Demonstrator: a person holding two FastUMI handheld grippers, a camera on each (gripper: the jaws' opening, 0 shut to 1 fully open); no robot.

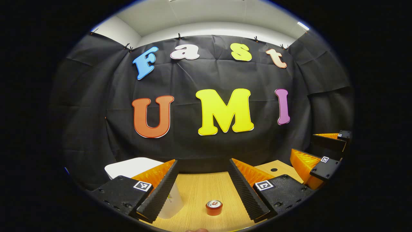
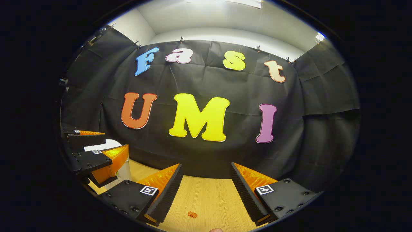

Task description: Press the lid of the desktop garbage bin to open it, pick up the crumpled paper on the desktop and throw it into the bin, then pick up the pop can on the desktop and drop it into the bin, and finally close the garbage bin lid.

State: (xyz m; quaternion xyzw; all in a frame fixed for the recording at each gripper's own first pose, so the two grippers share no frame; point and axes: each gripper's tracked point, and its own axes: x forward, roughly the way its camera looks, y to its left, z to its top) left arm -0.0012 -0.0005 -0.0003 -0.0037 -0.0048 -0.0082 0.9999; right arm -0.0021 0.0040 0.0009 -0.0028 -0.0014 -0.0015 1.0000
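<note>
The white bin (image 1: 130, 167) stands at the left of the wooden table (image 1: 199, 190), its lid lying flat on top. My left gripper (image 1: 203, 160) is open and holds nothing; its left finger hides part of the bin's wall. The pop can (image 1: 214, 207) stands upright on the table, low between the two fingers and close to the near edge. My right gripper (image 1: 304, 145) hovers open at the far right. In the right gripper view, my right gripper (image 2: 206, 164) is open over bare table (image 2: 209, 196), with the left gripper (image 2: 111, 143) in front of the bin (image 2: 124, 172).
A small orange scrap (image 2: 192, 214) lies on the wood near my right gripper. The table has a dark round hole (image 1: 274, 169) at the back right. Black cloth closes off the back and both sides.
</note>
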